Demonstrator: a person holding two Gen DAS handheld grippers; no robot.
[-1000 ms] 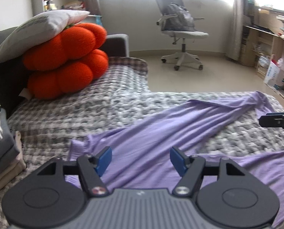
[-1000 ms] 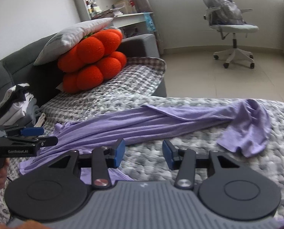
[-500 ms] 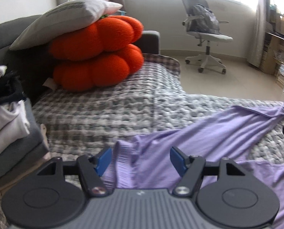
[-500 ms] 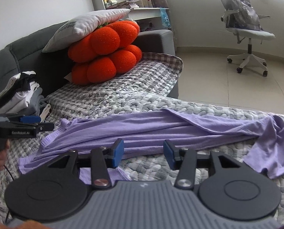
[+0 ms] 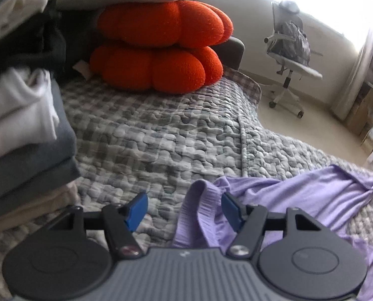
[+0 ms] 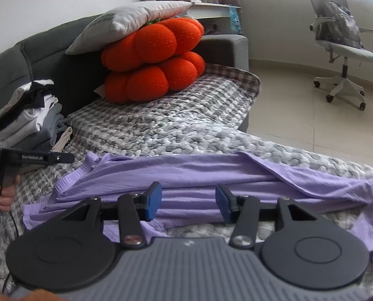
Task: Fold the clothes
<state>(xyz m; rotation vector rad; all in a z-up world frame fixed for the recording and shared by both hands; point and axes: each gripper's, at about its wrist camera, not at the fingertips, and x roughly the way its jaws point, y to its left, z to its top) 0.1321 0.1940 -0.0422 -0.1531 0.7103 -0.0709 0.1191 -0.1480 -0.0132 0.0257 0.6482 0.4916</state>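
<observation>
Left gripper (image 5: 183, 209) is swinging over onto the purple shirt's (image 6: 211, 173) ribbed hem (image 5: 199, 213); both grippers gaping, gripping nothing. Probably needs pinching next.

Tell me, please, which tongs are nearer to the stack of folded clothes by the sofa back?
Left. The left tongs sit beside the stack of folded clothes, at the purple garment's ribbed end. The right tongs hover open over the garment's middle, farther away.
</observation>
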